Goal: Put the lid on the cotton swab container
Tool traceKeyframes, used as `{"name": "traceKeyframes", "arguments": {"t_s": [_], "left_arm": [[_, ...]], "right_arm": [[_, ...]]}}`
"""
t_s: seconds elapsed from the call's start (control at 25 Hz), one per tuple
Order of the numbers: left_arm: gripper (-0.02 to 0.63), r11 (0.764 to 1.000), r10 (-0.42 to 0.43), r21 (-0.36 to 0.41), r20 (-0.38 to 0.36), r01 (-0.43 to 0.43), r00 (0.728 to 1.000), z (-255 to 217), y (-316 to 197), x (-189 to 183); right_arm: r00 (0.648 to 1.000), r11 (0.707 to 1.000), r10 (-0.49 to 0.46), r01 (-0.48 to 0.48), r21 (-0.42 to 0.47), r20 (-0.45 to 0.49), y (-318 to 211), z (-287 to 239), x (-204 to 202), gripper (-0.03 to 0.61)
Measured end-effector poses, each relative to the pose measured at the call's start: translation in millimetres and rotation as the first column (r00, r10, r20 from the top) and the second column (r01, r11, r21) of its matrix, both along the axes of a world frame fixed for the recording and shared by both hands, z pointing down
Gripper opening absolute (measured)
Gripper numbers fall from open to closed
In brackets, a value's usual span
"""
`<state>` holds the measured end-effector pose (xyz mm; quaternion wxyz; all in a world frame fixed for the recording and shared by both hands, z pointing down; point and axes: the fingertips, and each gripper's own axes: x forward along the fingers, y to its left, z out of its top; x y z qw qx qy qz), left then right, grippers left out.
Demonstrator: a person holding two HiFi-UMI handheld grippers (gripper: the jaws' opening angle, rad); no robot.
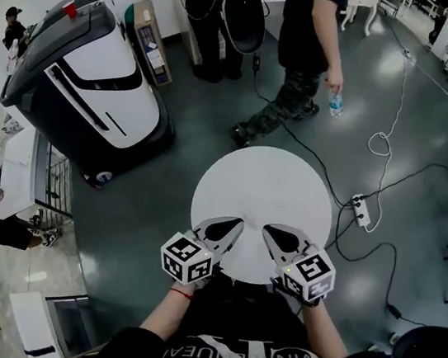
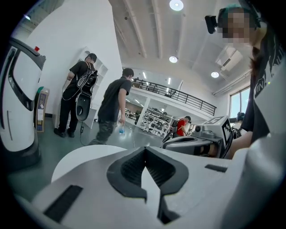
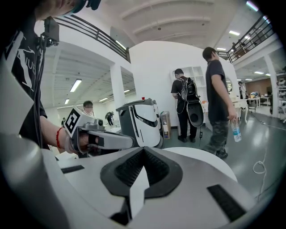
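Both hands low at the near edge of the round white worktop. Left gripper: fingers closed, tips meeting, only the small hollow behind them showing, nothing held. Right gripper: the same, fingers together and empty. The two point inward toward each other, near but apart, over the worktop's near rim. The worktop surface shows bare white in all three views. I can find neither the cotton swab container nor its lid on it, on the floor around it, or in either gripper, so I cannot say where either lies or whether the lid is on. Around me: a large white-and-black machine on the floor to the left, a power strip with cables to the right, a person carrying a water bottle walking past beyond the worktop. My judgement: no capping step is in hand at this moment. Empty closed fingers over a bare top fit equally a pause with the container yet to appear or one with it already capped and taken away. Any next move hinges on finding the container and lid in view.
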<state>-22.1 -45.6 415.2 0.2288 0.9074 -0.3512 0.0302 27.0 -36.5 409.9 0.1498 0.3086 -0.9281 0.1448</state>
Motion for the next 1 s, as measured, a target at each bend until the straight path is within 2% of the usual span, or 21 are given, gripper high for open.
{"name": "traceKeyframes", "arguments": {"t_s": [1.0], "left_arm": [[0.005,1.000,0.014,-0.026,0.011,-0.013,1.000,12.5,-17.6,0.1]], "right_arm": [[1.000,1.000,0.009,-0.009,-0.025,-0.013,-14.9,12.7,1.1,0.002]]}}
